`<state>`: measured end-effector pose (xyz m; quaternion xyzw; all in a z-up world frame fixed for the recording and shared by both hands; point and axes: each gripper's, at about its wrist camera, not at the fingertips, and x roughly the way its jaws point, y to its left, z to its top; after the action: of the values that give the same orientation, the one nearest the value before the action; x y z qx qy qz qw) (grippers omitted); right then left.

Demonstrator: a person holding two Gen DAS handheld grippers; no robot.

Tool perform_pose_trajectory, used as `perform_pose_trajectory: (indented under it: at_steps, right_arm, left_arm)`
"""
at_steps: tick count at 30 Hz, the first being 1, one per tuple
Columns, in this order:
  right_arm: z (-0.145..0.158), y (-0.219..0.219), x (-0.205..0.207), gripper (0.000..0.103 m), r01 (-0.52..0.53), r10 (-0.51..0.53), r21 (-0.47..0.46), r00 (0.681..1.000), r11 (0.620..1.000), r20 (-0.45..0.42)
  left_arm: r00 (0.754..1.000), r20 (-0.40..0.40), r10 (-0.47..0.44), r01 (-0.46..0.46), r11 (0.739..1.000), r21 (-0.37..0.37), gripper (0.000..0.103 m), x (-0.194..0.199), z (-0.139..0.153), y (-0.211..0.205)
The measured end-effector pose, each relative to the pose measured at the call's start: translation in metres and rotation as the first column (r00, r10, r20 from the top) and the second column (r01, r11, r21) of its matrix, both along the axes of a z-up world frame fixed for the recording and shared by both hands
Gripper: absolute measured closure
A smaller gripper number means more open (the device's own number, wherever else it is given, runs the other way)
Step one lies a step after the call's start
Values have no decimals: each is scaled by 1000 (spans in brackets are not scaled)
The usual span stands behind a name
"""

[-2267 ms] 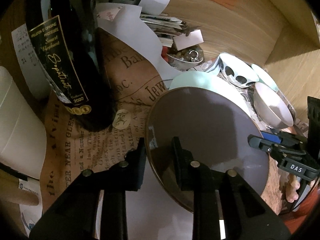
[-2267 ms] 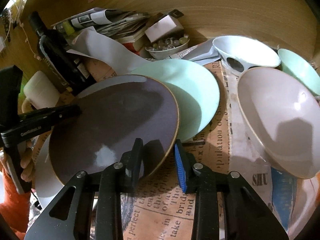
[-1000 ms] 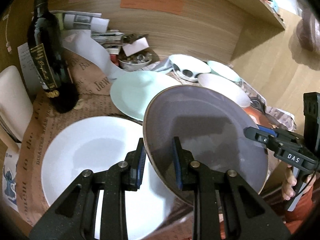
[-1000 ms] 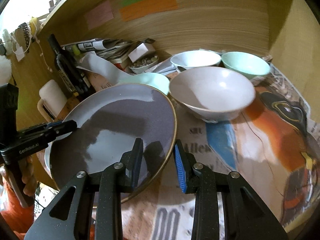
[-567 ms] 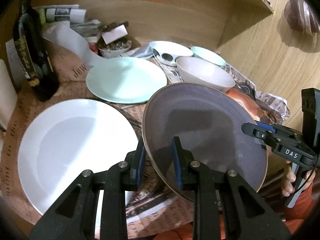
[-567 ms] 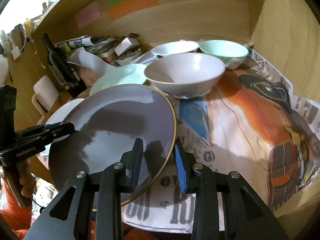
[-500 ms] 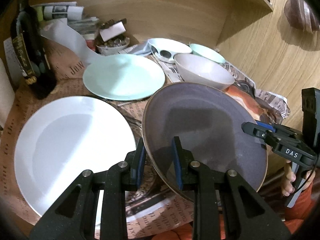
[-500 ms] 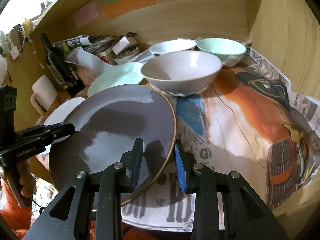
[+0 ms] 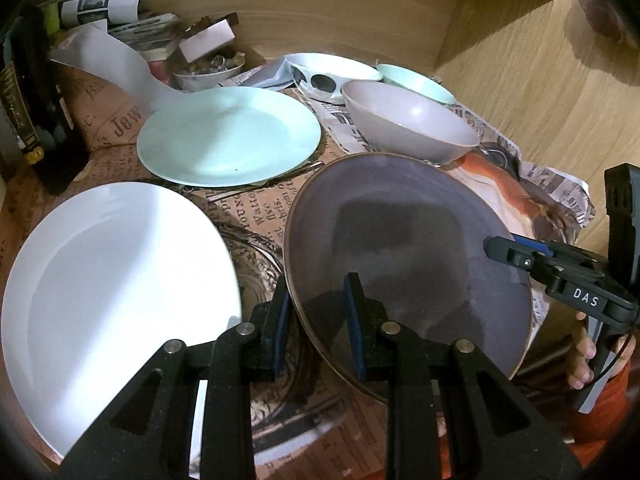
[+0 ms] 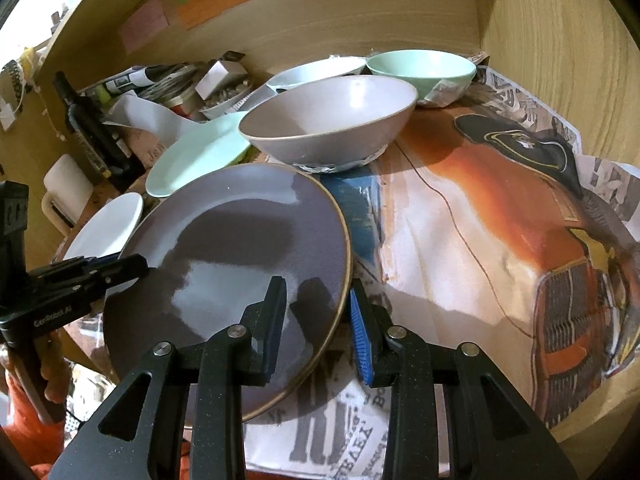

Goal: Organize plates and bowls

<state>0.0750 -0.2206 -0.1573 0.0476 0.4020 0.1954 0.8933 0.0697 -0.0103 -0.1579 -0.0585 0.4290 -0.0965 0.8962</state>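
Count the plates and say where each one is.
3. The grey plate is held at its rim by both grippers, the white plate lies front left, and the mint plate lies behind it. None looks hidden.

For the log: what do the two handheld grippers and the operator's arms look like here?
Both grippers, left gripper and right gripper, are matte black, speckled linkages with silver pivot bolts and blue ribbed finger pads. White lettering: "DAS" on the right one, "GenRobot.AI" on the left. A thin black cable trails from the right handle. Bare fingers, orange clothing.
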Motion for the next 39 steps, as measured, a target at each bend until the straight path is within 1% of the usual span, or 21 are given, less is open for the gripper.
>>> perform_pose_trajectory:
  at_steps: [6, 11, 13, 14, 16, 17, 18, 21, 22, 25, 26, 28, 29, 31, 33, 36, 38, 39]
  right_arm:
    - [-1, 5, 3, 73, -17, 17, -26, 1000, 1000, 14]
    - [-1, 5, 3, 72, -25, 26, -27, 1000, 999, 15]
    - [1, 4, 1, 67, -20, 21, -26, 999, 999, 24]
    - [3, 4, 0, 65, -12, 13, -35, 999, 999, 35]
    - [12, 3, -5, 53, 7, -3, -52, 997, 999, 82]
    - [16, 2, -8, 50, 14, -9, -51, 995, 999, 102]
    - [23, 2, -12, 46, 19, -14, -44, 991, 999, 129]
    - [40, 5, -21, 44, 3, 1, -22, 983, 1000, 185]
    - [46, 7, -23, 42, -4, 6, -15, 979, 1000, 202]
    - [60, 18, -31, 33, -34, 32, 7, 968, 999, 250]
    - [63, 21, -33, 33, -47, 42, 12, 964, 999, 261]
    - [68, 30, -37, 32, -80, 71, 20, 957, 997, 281]
    - [70, 36, -38, 32, -99, 88, 23, 953, 995, 289]
    - [73, 47, -39, 30, -131, 117, 27, 947, 991, 298]
    - [74, 61, -38, 29, -168, 153, 24, 940, 986, 304]
    - [72, 78, -37, 29, -205, 191, 16, 935, 979, 300]
    - [69, 92, -35, 28, -231, 218, 10, 932, 973, 288]
    - [69, 97, -35, 28, -239, 226, 8, 932, 971, 283]
  left_arm:
    - [1000, -7, 0, -1, 1000, -14, 78, 5, -3, 5]
    - [1000, -3, -6, 6, 1000, -16, 78, 3, -3, 5]
    - [1000, 8, -3, 3, 1000, -5, 78, 1, -2, 4]
    - [1000, 25, 1, -2, 1000, 14, 78, -1, 1, 3]
    - [998, 69, 10, -13, 999, 48, 73, -7, 9, 2]
    - [995, 101, 12, -19, 998, 66, 72, -12, 15, 2]
    - [993, 119, 14, -22, 997, 71, 68, -14, 19, 2]
    - [980, 195, 35, -49, 996, 69, 52, -25, 37, 8]
    - [975, 216, 45, -61, 996, 68, 49, -29, 41, 10]
    - [961, 269, 64, -87, 993, 74, 48, -39, 56, 16]
    - [957, 281, 69, -94, 993, 75, 46, -42, 59, 19]
    - [946, 312, 90, -117, 991, 68, 32, -50, 66, 26]
    - [940, 326, 101, -128, 990, 64, 30, -54, 69, 29]
    - [928, 350, 124, -155, 986, 59, 23, -62, 73, 37]
    - [919, 365, 146, -179, 982, 56, 23, -68, 76, 48]
    - [914, 363, 183, -216, 975, 52, 22, -78, 75, 65]
    - [913, 353, 203, -235, 971, 50, 18, -83, 73, 76]
    - [912, 348, 217, -249, 967, 51, 11, -85, 71, 83]
